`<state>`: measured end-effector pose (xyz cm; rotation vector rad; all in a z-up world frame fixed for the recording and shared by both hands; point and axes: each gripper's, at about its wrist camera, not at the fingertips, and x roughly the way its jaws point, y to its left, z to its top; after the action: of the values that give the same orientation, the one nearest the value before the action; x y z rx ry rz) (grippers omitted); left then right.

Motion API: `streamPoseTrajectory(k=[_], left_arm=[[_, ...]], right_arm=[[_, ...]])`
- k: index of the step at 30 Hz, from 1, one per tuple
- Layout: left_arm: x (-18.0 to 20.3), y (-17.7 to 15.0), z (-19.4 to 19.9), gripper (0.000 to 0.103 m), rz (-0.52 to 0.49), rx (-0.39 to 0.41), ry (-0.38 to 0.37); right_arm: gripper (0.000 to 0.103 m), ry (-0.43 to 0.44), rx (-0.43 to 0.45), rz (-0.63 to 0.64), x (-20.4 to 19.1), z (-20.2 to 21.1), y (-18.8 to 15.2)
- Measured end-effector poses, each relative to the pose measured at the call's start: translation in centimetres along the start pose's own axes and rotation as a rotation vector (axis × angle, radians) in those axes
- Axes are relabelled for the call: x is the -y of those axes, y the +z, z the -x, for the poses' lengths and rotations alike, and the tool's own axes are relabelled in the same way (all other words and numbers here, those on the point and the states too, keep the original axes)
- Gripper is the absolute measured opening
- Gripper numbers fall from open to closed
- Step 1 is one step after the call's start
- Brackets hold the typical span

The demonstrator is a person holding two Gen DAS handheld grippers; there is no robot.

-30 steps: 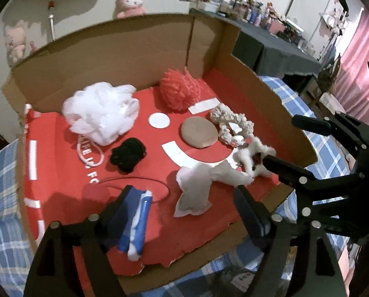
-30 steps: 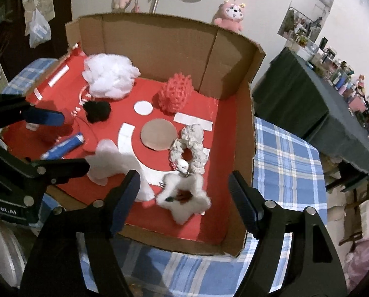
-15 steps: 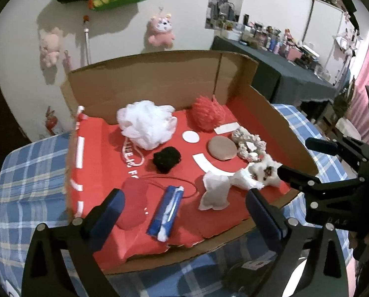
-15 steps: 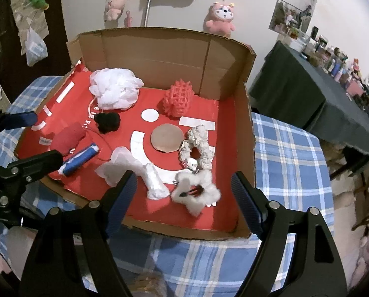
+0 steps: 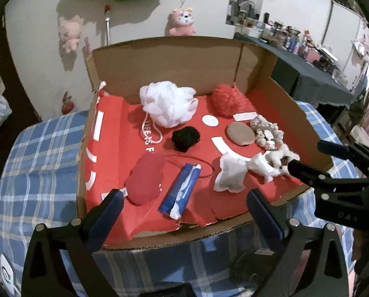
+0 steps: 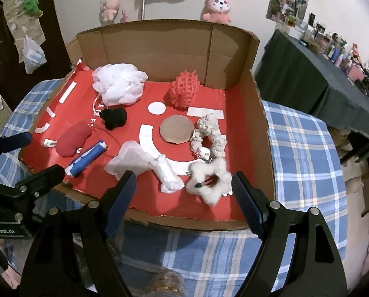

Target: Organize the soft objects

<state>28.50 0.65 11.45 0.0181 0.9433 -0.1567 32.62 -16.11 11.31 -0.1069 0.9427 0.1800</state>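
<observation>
I see a matt corrugated cardboard box (image 6: 159, 47) lined with smooth red paper, set on a woven blue plaid cloth (image 6: 303, 153). Inside lie a frothy white mesh pouf (image 6: 118, 84) and a fluffy white scrunchie (image 6: 209, 180).

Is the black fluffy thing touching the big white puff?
Apart. In the left wrist view, red floor shows between the black fluffy thing and the white puff.

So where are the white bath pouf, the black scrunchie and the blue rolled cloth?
White bath pouf (image 5: 168, 106), left wrist view, middle of its mesh ball.
Black scrunchie (image 5: 185, 138), left wrist view, centre of the bunch.
Blue rolled cloth (image 6: 87, 158), right wrist view, middle of the roll.
</observation>
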Motion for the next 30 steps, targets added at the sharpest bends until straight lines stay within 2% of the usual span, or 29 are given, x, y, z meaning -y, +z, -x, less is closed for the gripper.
streamPoseTrajectory(k=[9,20,30], left_arm=[[-1.3,-0.5,-1.5,0.101,0.074,-0.047,0.014],[-1.4,-1.0,-3.4,0.101,0.082,-0.105,0.038],[-1.1,-1.1,-3.7,0.100,0.066,-0.115,0.058]], right_arm=[[0.079,-0.004,-0.037,-0.024,0.2,-1.4,-0.6],[0.079,0.005,-0.065,-0.034,0.3,-2.3,-0.9],[0.079,-0.008,-0.088,-0.036,0.6,-2.7,-1.1]])
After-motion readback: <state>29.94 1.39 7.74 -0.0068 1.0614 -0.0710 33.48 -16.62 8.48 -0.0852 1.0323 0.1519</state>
